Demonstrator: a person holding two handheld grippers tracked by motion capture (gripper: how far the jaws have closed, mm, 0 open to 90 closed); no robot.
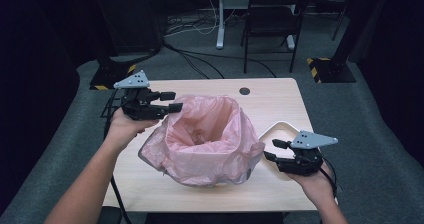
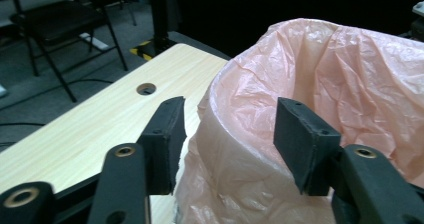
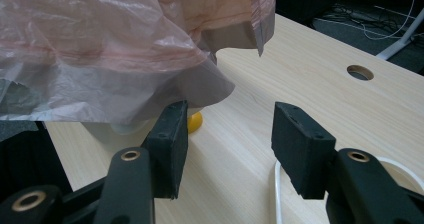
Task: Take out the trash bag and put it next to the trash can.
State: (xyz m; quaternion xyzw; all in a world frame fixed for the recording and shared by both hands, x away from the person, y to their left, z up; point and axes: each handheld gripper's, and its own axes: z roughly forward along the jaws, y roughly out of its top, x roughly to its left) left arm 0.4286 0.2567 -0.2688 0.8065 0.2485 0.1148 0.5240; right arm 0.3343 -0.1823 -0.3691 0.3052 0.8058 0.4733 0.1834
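Note:
A pink plastic bag (image 1: pixel 205 139) lines a pale container (image 3: pixel 112 131) in the middle of the wooden table (image 1: pixel 280 104), and its top is folded out over the rim. My left gripper (image 1: pixel 172 101) is at the bag's far-left rim. In the left gripper view the jaws (image 2: pixel 230 129) straddle the rim of the bag (image 2: pixel 320 79), and the pads stand clear of the plastic. My right gripper (image 1: pixel 271 149) hovers at the bag's near-right side, open and with nothing between its jaws (image 3: pixel 227 134). The bag's turned-down edge (image 3: pixel 125 54) hangs just above and left of them.
A white tray (image 1: pixel 281 130) lies on the table's right part, under my right hand. A small yellow thing (image 3: pixel 195 121) peeks out by the container's base. A cable hole (image 1: pixel 244 91) is near the far edge. A black chair (image 1: pixel 272 14) and floor cables stand beyond the table.

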